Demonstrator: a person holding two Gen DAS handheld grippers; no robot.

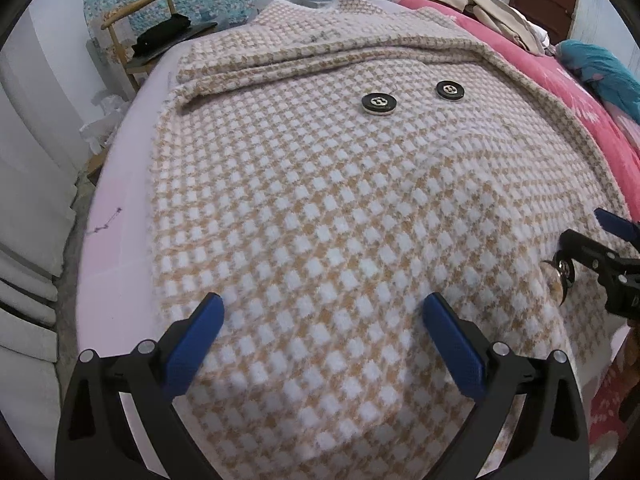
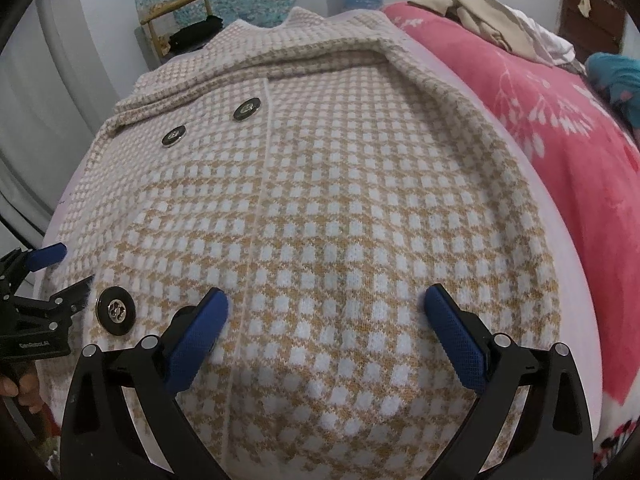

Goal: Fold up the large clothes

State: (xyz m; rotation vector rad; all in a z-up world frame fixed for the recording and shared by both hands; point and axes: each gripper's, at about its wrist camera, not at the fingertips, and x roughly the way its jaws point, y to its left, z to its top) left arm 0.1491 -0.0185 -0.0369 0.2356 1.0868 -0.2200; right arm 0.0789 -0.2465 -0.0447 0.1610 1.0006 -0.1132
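Observation:
A tan-and-white checked coat [image 1: 320,200] lies spread flat on a pale pink sheet [image 1: 120,248], with its collar at the far end. Two black buttons [image 1: 379,103] sit side by side on its upper front. My left gripper [image 1: 324,308] hovers open just over the near part of the coat, nothing between its blue pads. My right gripper [image 2: 326,298] is also open above the coat [image 2: 340,200], straddling cloth to the right of the front seam. A third black button [image 2: 116,311] lies between the two grippers. The left gripper [image 2: 76,265] shows at the left edge of the right wrist view.
A pink floral blanket [image 2: 560,140] covers the bed to the right, with beige clothes [image 2: 472,12] and a teal item [image 1: 600,72] piled on it. A wooden chair [image 1: 136,40] with a black item stands beyond the bed's far left corner. White panels [image 1: 28,200] line the left side.

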